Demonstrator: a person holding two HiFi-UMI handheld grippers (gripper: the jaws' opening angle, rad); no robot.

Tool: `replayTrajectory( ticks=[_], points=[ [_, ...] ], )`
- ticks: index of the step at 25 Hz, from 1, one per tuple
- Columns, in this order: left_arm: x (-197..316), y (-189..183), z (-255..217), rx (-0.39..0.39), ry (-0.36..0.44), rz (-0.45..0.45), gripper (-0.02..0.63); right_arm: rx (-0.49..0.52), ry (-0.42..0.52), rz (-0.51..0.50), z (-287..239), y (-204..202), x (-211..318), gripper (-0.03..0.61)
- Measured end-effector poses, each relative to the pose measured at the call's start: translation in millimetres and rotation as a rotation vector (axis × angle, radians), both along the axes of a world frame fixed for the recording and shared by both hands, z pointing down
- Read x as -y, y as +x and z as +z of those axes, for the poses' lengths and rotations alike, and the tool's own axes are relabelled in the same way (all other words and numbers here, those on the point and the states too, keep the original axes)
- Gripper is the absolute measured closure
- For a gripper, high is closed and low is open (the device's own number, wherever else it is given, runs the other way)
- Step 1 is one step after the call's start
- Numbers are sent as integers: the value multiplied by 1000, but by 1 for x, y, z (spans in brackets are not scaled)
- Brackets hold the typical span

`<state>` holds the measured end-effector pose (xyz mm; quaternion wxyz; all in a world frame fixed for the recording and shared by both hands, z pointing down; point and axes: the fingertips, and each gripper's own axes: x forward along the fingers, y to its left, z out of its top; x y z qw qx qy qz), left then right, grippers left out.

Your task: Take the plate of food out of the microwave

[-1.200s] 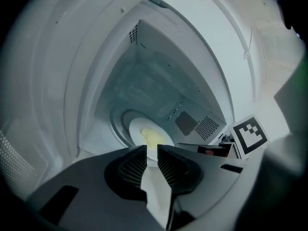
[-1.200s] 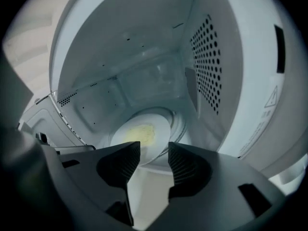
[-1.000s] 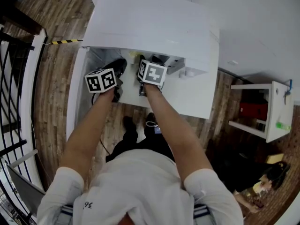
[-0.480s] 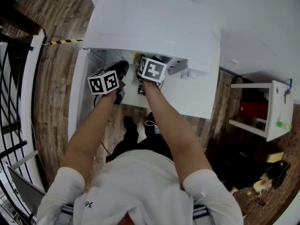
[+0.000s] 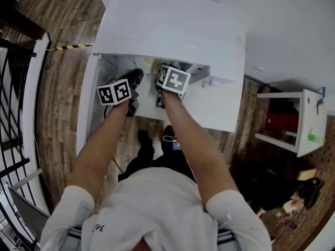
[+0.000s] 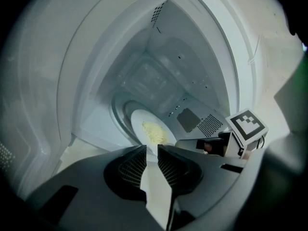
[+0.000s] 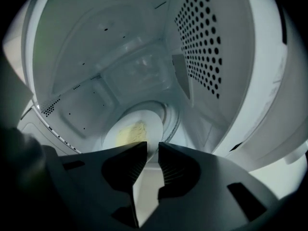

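Observation:
A white plate (image 6: 153, 133) with a heap of yellow food lies on the turntable inside the open white microwave (image 5: 172, 25). My left gripper (image 6: 151, 150) is shut on the plate's near rim at one side. My right gripper (image 7: 152, 150) holds the rim of the plate (image 7: 130, 131) at the other side; its jaws have just been closing and now stand narrow on the rim. In the head view both grippers, left (image 5: 134, 80) and right (image 5: 163, 72), reach into the cavity under the microwave's top, which hides their tips. The right gripper (image 6: 211, 146) also shows in the left gripper view.
The microwave door (image 5: 84, 103) stands open at the left. The cavity's perforated side wall (image 7: 202, 47) is close on the right. The microwave sits on a white table (image 5: 222, 109). A black railing (image 5: 15, 103) is at the left and a white shelf (image 5: 296, 124) at the right.
The right gripper's marker cube has rolled a little. Both hands otherwise stay in the mouth of the microwave.

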<state>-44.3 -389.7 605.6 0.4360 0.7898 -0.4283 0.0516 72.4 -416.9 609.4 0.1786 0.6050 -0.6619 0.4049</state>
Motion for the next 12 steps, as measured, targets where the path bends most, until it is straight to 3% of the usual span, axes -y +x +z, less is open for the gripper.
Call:
replayTrajectory(
  ticks=[4, 8, 12],
  points=[
    [0, -3, -2, -23, -6, -9, 555, -1, 7, -2, -3, 5, -3, 577],
    [1, -3, -2, -57, -12, -12, 520, 121, 12, 24, -3, 5, -4, 574],
    [2, 2, -3, -74, -5, -6, 520, 201, 27, 42, -7, 0, 0, 473]
  ],
)
